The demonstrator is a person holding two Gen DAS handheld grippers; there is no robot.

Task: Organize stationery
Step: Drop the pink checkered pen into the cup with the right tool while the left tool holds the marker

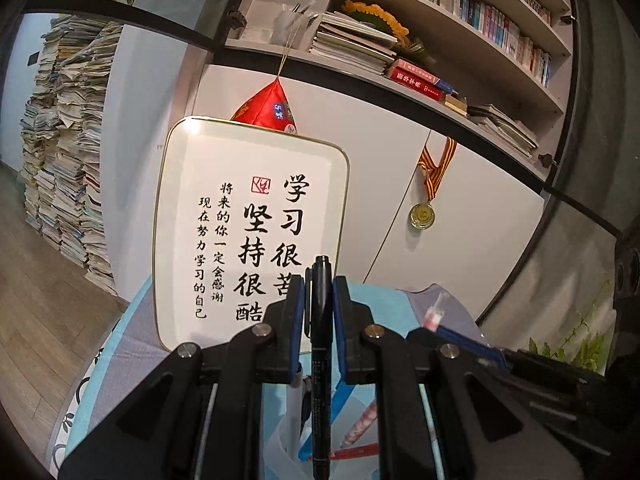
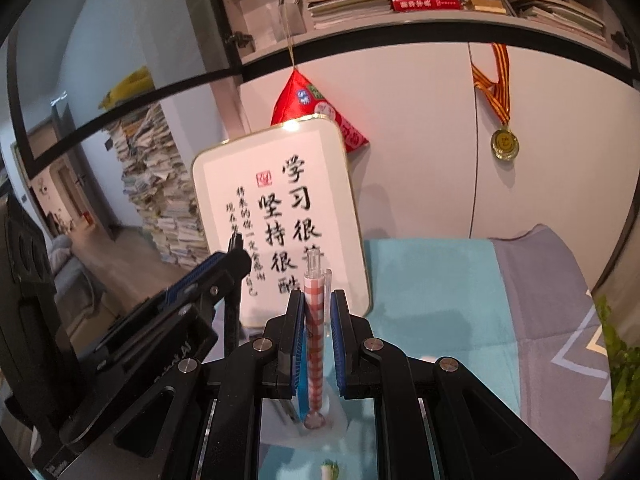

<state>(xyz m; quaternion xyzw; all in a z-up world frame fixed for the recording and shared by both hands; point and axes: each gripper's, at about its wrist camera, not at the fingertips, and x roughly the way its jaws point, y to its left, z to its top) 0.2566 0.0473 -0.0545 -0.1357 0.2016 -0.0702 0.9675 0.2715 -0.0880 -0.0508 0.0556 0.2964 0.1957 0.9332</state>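
While I'm looking through my left wrist cam, the left gripper has its blue-padded fingers pinching a black pen, which stands upright between them, cap end up. Behind it a white sign with black calligraphy leans upright on the table, which has a light blue cloth on it. Low down between the gripper arms I can see a red pen lying flat, plus some clear plastic thing I can't make out. Off to the right, the other gripper shows at the edge with a checked pen poking up. A medal hangs on the cabinet, and books fill the shelf above.

Over on the right wrist cam, the right gripper has its fingers closed on the red-and-white checked pen, upright, clear end on top, its lower end over a clear holder. My left gripper sits just to the left, near the sign.
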